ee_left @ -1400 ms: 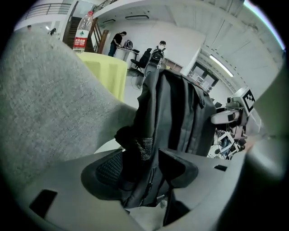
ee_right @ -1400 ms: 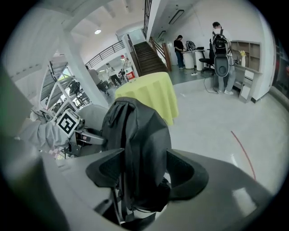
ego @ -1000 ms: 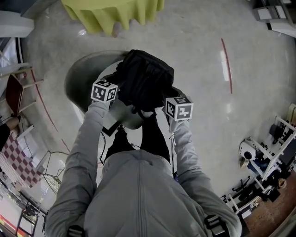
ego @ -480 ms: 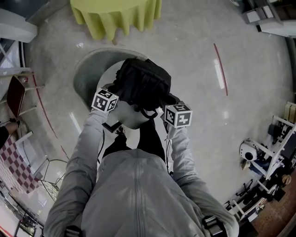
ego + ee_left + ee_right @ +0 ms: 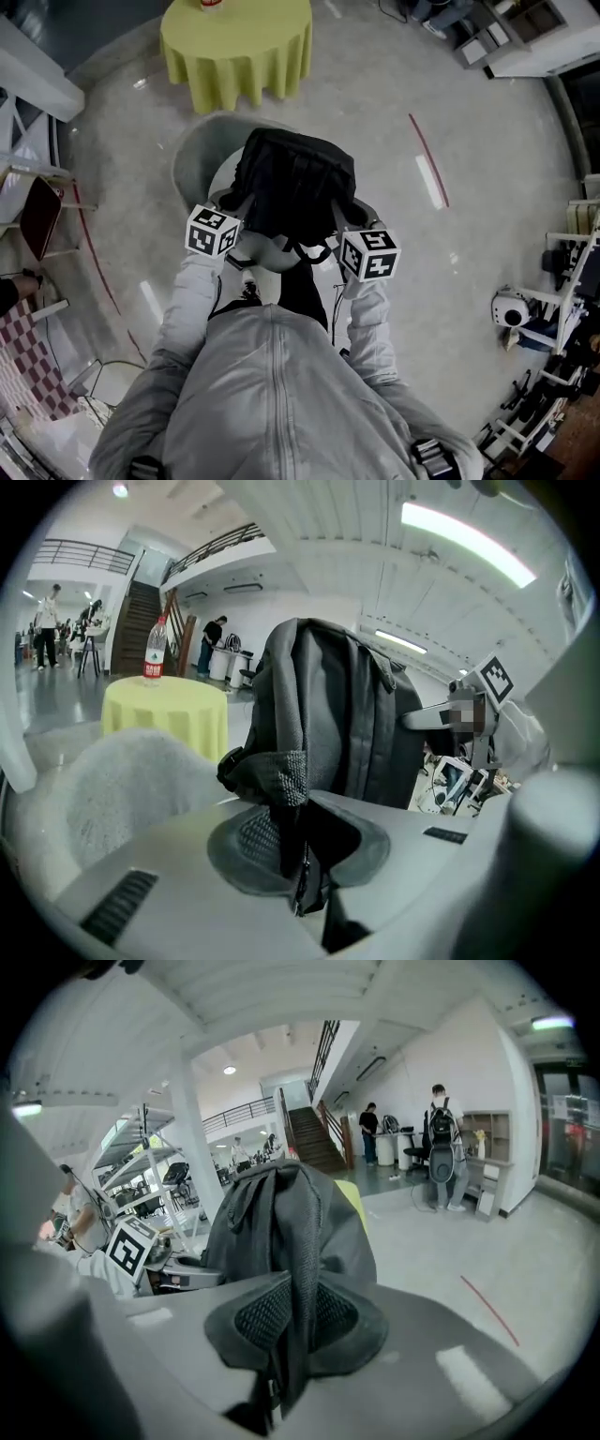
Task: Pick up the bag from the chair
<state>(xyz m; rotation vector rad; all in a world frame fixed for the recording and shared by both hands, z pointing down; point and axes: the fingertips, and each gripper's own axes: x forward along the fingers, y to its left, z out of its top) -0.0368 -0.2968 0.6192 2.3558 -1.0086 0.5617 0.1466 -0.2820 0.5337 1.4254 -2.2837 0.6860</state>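
Observation:
A black backpack (image 5: 295,183) hangs above the grey rounded chair (image 5: 195,155), held up from both sides. My left gripper (image 5: 246,204) is shut on a dark mesh strap (image 5: 281,780) at the bag's left side; its jaws have just been closing on that strap. My right gripper (image 5: 337,223) is shut on another strap (image 5: 298,1269) at the bag's right side. In the left gripper view the backpack (image 5: 328,714) stands tall in front of my left gripper (image 5: 298,846). In the right gripper view the backpack (image 5: 281,1213) rises beyond my right gripper (image 5: 291,1326).
A round table with a yellow-green cloth (image 5: 236,42) stands beyond the chair, with a bottle (image 5: 156,649) on it. A red line (image 5: 427,159) marks the floor at right. Equipment racks (image 5: 553,300) line the right edge. People stand far off (image 5: 441,1157).
Both grippers and the backpack have risen together off the chair seat. The left jaws went from open beside the bag to shut on its strap.

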